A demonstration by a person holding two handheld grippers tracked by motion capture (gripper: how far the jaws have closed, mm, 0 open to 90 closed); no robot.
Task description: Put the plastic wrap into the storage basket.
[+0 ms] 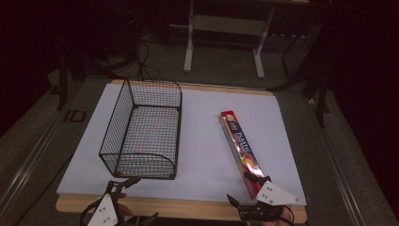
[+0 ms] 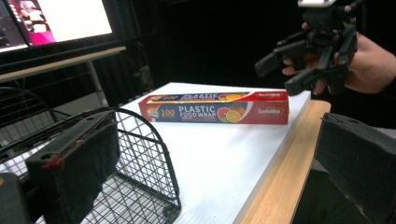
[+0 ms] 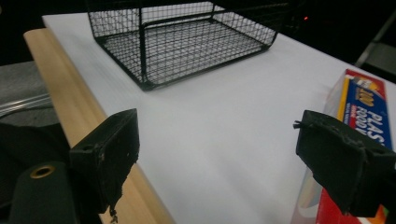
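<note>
Right gripper (image 1: 256, 190), jaws wide apart w/ nothing between, hovers at near end of the plastic food wrap box (image 1: 242, 150), which lies on the table (image 1: 207, 155) w/ long axis running away, right of the wire basket (image 1: 143, 132); left gripper (image 1: 123, 184), also spread empty, sits farther off.

Room was dim; white surface (image 1: 202, 141) lit evenly from above, frame edges black. Near tool jaws blurred, monitor (image 2: 56, 18) overexposed upper left.
</note>
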